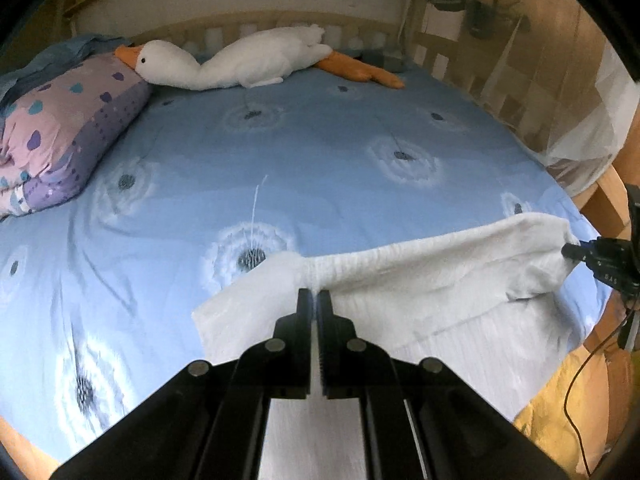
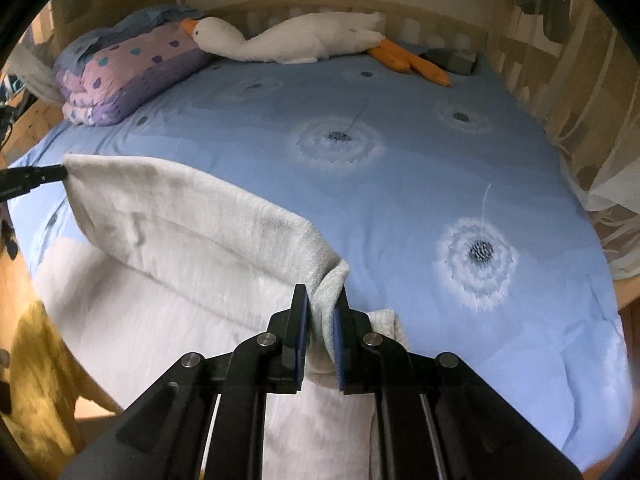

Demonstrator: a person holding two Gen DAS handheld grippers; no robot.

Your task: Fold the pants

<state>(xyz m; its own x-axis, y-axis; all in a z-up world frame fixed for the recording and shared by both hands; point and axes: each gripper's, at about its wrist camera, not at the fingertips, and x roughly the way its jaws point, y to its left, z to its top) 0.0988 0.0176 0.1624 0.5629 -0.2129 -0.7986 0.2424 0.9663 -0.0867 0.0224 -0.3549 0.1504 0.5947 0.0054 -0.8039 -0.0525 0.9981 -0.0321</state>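
Note:
White fleecy pants [image 1: 440, 272] hang lifted over the near part of a blue bed [image 1: 320, 140], their top edge stretched taut between both grippers. My left gripper [image 1: 314, 294] is shut on one bunched end of that edge. At the right rim of the left wrist view, my right gripper [image 1: 570, 250] pinches the other end. In the right wrist view the right gripper [image 2: 322, 300] is shut on a thick fold of the pants [image 2: 180, 220], and the left gripper [image 2: 60, 172] holds the far corner. The lower part of the pants drapes down towards me.
The blue sheet [image 2: 400, 180] carries dandelion prints. A white plush goose [image 1: 256, 60] lies along the wooden headboard rail, and a folded purple quilt [image 1: 68, 128] sits at the far left. A net curtain [image 1: 560, 100] hangs along the right side. A black cable [image 1: 572, 392] dangles at the right.

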